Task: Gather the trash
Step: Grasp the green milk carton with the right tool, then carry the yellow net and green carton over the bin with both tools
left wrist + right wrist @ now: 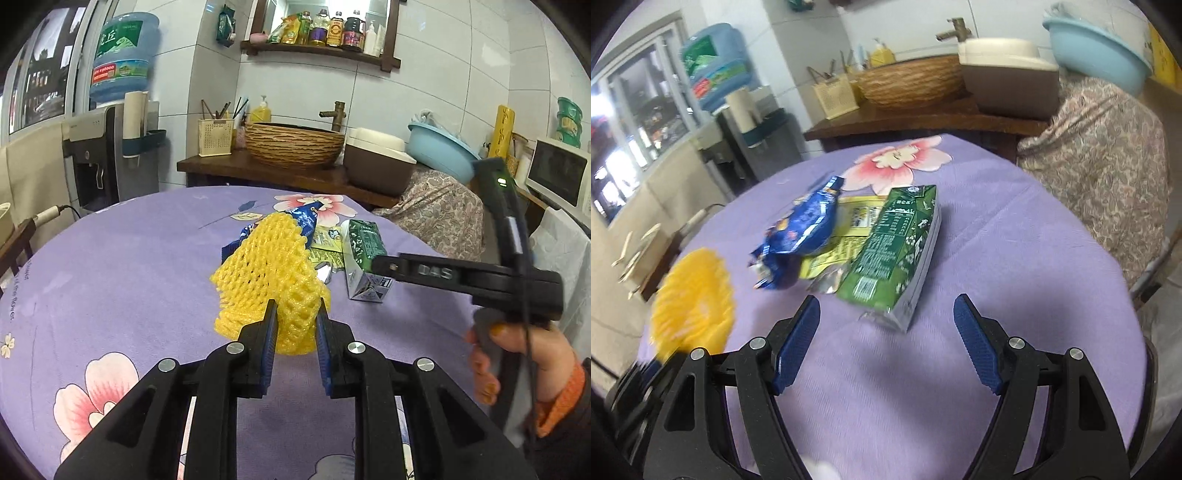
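Observation:
My left gripper (296, 308) is shut on a yellow foam fruit net (269, 273) and holds it above the purple flowered tablecloth (129, 266). The net shows blurred at the left of the right wrist view (692, 299). My right gripper (886, 306) is open and empty, just short of a flattened green carton (897, 251). Left of the carton lie a blue snack wrapper (805, 232) and yellow wrappers (846, 236). In the left wrist view the carton (364, 254) and blue wrapper (306, 218) lie behind the net, and the right gripper's body (461, 277) is over the carton.
Behind the table stands a wooden counter (258, 170) with a woven basin (295, 142), a utensil holder (216, 136) and a brown box (380, 162). A water dispenser (107, 147) is at the left. A cloth-covered piece with a blue basin (439, 147) stands at the right.

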`<state>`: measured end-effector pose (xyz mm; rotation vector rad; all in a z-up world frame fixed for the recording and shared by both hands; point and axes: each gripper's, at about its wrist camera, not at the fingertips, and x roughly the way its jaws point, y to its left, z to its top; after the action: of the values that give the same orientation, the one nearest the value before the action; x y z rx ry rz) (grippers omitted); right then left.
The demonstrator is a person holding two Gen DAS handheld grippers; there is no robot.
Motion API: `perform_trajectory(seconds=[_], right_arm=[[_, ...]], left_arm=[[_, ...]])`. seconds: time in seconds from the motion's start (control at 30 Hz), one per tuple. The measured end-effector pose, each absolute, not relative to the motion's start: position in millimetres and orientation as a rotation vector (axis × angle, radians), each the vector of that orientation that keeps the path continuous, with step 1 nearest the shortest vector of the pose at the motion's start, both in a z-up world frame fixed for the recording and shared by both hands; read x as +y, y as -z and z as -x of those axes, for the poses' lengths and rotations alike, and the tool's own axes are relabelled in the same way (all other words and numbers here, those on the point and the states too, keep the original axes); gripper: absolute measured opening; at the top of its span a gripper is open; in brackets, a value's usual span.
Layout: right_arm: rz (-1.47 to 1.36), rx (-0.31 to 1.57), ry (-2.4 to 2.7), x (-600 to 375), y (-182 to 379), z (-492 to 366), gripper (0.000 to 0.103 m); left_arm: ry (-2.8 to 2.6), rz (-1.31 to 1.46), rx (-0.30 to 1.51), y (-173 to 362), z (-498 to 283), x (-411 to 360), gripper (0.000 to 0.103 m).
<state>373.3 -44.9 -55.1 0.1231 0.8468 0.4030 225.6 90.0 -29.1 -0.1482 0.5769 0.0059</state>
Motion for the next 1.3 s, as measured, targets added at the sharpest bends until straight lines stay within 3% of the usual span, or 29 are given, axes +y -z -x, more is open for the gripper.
perform_trajectory(seconds=[0.23,0.37,0.57,1.3], right_arm=[[-0.081,0.878,-0.313,-15.6,75.9,-390.2,0.074],[-0.048,0.900,-0.269,-6.5,85.8,-397.7,0.057],[-0.028,0.904,-0.226,-10.1,87.5,-401.6,0.051],[0.031,0.666,-0.364,-98.3,32.2,-286.8,0.049]], left_arm=[[-0.011,0.175,0.574,28.8,-225.1,96.2,0.020],[-0.020,0.172,0.586,32.3,-226.8,95.5,0.020],[-0.020,0.163,0.594,33.6,-227.1,93.0,0.020],[0.012,0.107,0.604,38.2,-227.3,79.1,0.020]])
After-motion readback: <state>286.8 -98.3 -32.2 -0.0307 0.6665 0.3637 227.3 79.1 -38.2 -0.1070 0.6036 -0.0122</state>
